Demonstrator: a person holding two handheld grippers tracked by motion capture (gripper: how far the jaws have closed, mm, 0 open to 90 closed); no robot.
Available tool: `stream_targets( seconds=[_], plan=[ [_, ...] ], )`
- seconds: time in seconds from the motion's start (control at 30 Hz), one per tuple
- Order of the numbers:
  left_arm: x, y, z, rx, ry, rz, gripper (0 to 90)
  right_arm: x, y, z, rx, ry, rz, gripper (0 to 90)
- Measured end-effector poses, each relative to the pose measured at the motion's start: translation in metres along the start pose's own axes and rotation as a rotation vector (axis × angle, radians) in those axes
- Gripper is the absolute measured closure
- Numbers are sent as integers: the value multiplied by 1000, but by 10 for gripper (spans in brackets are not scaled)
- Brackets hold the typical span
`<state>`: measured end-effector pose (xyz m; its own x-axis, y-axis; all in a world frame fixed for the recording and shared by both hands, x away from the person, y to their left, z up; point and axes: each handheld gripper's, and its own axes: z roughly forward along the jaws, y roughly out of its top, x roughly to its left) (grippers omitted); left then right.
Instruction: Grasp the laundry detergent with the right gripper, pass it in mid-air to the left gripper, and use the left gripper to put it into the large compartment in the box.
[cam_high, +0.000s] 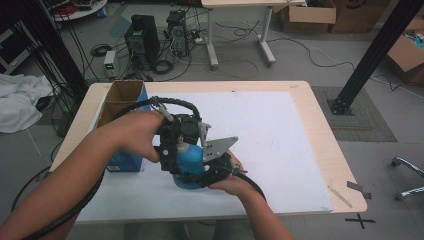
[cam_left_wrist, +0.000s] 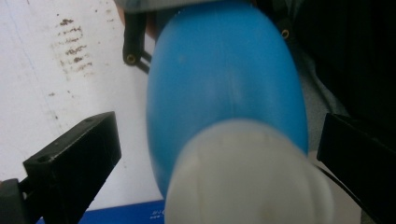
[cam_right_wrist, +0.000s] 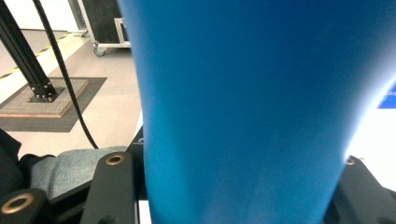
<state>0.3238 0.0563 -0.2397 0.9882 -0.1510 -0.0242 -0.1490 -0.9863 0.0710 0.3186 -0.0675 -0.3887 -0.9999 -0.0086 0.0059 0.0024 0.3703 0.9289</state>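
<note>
Nearest us, the right tool (cam_high: 212, 172) is clenched on the lower body of the blue bottle (cam_high: 189, 162), its jaws hard against both sides in the right gripper view. The bottle stands on the white mat (cam_high: 280, 145) of the tabletop (cam_high: 320, 130), between our hands. We judge it smooth, rigid plastic, light and somewhat slippery, best gripped low on the body. Above it, the left tool (cam_left_wrist: 219, 149) is spread wide, its jaws flanking the white cap (cam_left_wrist: 250, 175) without touching. Farther off stands an open cardboard box (cam_high: 122, 97).
</note>
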Motion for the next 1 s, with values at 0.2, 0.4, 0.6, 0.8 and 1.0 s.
stream_targets(
  seconds=[0.2, 0.4, 0.6, 0.8, 1.0],
  plan=[
    [-1, 1, 3, 7, -4, -5, 1, -1, 4, 6, -5, -2, -5, 444],
    [-1, -1, 4, 16, 10, -16, 7, -2, 5, 9, -7, -3, 1, 444],
    [-1, -3, 4, 24, 23, -17, 40, -2, 6, 12, -5, -4, -2, 444],
    [-2, -2, 4, 26, 19, -11, 114, -3, 5, 12, -9, -6, -3, 444],
    [-2, -1, 2, 31, 23, -10, 160, -2, 6, 11, -7, -8, 3, 445]
  ],
)
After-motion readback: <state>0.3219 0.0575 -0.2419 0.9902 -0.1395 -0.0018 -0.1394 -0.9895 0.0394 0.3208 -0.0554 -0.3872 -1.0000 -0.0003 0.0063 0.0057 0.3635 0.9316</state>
